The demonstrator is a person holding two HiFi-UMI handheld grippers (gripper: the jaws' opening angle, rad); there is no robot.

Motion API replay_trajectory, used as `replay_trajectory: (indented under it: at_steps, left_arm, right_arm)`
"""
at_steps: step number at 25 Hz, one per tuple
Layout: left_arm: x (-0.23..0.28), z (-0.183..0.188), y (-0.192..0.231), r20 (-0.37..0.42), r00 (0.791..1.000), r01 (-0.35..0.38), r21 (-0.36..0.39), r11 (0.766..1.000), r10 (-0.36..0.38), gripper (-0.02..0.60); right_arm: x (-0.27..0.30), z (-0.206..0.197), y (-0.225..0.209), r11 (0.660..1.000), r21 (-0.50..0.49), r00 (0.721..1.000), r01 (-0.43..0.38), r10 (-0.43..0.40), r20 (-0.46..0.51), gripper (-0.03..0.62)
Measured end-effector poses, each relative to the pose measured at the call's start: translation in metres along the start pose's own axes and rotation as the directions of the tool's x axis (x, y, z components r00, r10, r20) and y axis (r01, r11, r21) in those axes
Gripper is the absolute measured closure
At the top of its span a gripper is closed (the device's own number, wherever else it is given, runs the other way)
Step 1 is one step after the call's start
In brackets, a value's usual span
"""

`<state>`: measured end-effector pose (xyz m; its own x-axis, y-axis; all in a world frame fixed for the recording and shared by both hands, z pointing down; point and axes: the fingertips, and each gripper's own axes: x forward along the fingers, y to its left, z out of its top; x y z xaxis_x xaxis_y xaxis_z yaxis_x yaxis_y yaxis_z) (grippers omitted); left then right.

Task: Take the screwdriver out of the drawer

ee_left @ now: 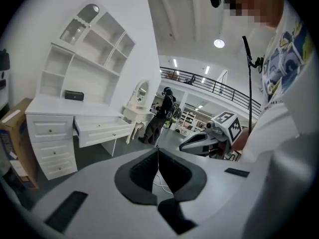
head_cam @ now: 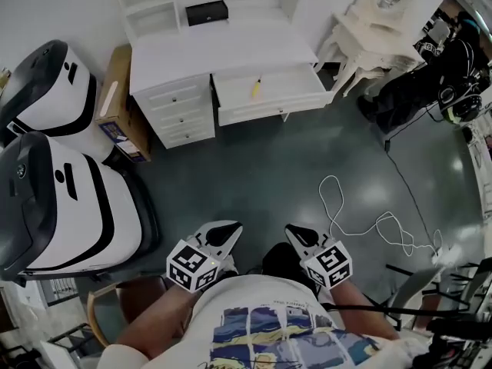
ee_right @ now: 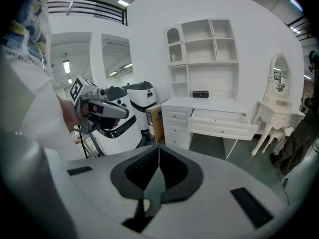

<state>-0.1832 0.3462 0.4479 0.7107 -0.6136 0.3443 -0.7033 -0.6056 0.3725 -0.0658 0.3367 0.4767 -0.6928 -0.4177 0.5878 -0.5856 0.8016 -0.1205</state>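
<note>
A yellow-handled screwdriver [head_cam: 254,88] lies in the pulled-out drawer [head_cam: 270,92] of a white desk [head_cam: 223,52], far ahead of me across the floor. The same open drawer [ee_left: 102,131] shows in the left gripper view and, as the drawer [ee_right: 222,123], in the right gripper view; the screwdriver is hidden there. My left gripper [head_cam: 227,232] and right gripper [head_cam: 296,233] are held close to my body, side by side, both shut with nothing between the jaws. The left gripper [ee_left: 158,153] and right gripper [ee_right: 158,152] show their pads together.
Two large white-and-black machines [head_cam: 54,175] stand at the left. A cardboard box [head_cam: 121,102] leans beside the desk's drawer stack [head_cam: 179,112]. A white cable [head_cam: 361,217] loops over the dark floor on the right. A small white dressing table [head_cam: 369,33] and a person in black [head_cam: 430,75] are at the right rear.
</note>
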Motion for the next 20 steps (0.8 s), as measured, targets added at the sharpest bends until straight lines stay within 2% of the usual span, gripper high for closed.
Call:
replay_trajectory:
  at_steps: [6, 11, 15, 20]
  left_arm:
    - [0.037, 0.011, 0.038, -0.004, 0.999, -0.047, -0.034, 0.998, 0.047, 0.566]
    - [0.102, 0.037, 0.074, -0.052, 0.994, -0.098, -0.014, 0.995, 0.097, 0.566]
    - [0.164, 0.074, 0.092, -0.07, 0.984, -0.166, -0.009, 0.986, 0.165, 0.566]
    - [0.229, 0.111, 0.116, -0.095, 0.97, -0.224, 0.005, 0.975, 0.223, 0.566]
  right_arm:
    - [0.028, 0.017, -0.051, 1.0, -0.004, 1.0, -0.01, 0.01, 0.008, 0.566]
    - [0.055, 0.031, -0.123, 0.998, -0.001, 0.998, -0.057, 0.057, 0.033, 0.559]
    - [0.06, 0.056, -0.196, 0.996, -0.045, 0.995, -0.082, 0.085, 0.053, 0.473]
    - [0.061, 0.068, -0.264, 0.991, -0.078, 0.991, -0.111, 0.116, 0.062, 0.47]
